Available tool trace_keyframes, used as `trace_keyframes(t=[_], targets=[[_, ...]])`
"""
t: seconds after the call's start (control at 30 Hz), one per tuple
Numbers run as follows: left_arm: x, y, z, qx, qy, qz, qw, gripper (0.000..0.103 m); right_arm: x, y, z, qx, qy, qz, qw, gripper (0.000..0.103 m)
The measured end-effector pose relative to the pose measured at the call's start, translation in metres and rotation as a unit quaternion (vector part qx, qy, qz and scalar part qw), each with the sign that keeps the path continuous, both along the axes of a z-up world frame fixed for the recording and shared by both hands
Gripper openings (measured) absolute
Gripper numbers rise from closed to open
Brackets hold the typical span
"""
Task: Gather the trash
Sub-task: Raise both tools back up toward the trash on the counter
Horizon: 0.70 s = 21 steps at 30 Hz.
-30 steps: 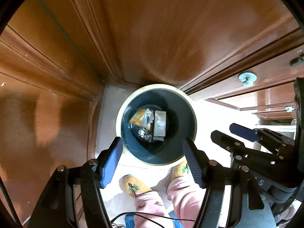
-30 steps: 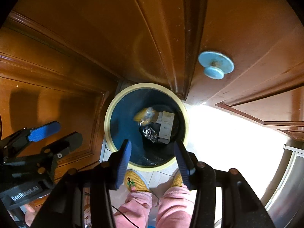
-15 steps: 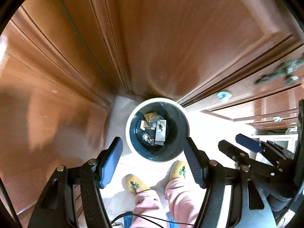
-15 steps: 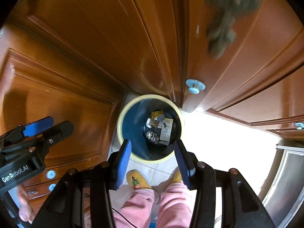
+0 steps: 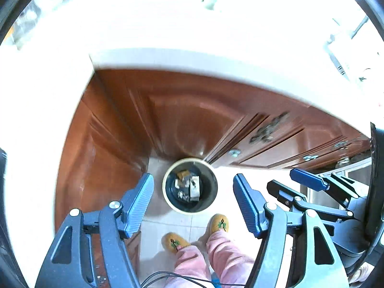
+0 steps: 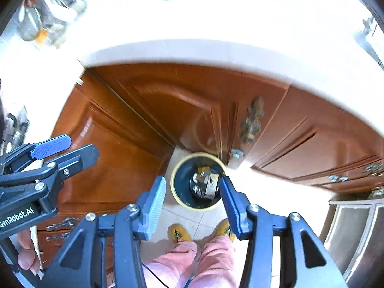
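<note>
Now my left gripper and right gripper both hang spread and empty above the trash bin, wrappers inside, so I judge collecting resumes at the countertop, twelve o'clock.

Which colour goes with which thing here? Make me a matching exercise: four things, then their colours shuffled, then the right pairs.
Things:
1. bin rim
2. slippers
3. trousers
4. cupboard doors

Colours:
A. pink
B. reddish-brown wood
C. cream
D. yellow with a green pattern

Pairs: 1-C, 2-D, 3-A, 4-B
</note>
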<state>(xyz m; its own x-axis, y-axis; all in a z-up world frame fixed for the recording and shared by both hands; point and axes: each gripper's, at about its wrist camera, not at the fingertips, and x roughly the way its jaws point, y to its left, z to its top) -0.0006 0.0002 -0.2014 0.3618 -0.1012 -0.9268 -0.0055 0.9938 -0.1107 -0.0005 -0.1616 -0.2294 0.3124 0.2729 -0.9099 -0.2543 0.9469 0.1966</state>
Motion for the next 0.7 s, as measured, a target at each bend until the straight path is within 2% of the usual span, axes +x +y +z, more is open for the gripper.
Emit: trace_keyframes(t=[0.3,0.53,0.7], targets=[[-0.005,0.009,0.095,0.001,-0.056,-0.033,0.9979,0.068,-0.01,-0.002,0.082,0.002,-0.06,-0.035,0.998,0.048],[0.01,0.017,0.14,-0.006,-0.097,-0.059,0.9935,0.069,-0.002,-0.008,0.129,-0.001,-0.103,-0.076,0.992,0.048],[0.029,0.01,0.167,0.005,-0.123,-0.079,0.9892,0.069,0.011,-0.009,0.156,-0.008,-0.131,-0.084,0.988,0.048]])
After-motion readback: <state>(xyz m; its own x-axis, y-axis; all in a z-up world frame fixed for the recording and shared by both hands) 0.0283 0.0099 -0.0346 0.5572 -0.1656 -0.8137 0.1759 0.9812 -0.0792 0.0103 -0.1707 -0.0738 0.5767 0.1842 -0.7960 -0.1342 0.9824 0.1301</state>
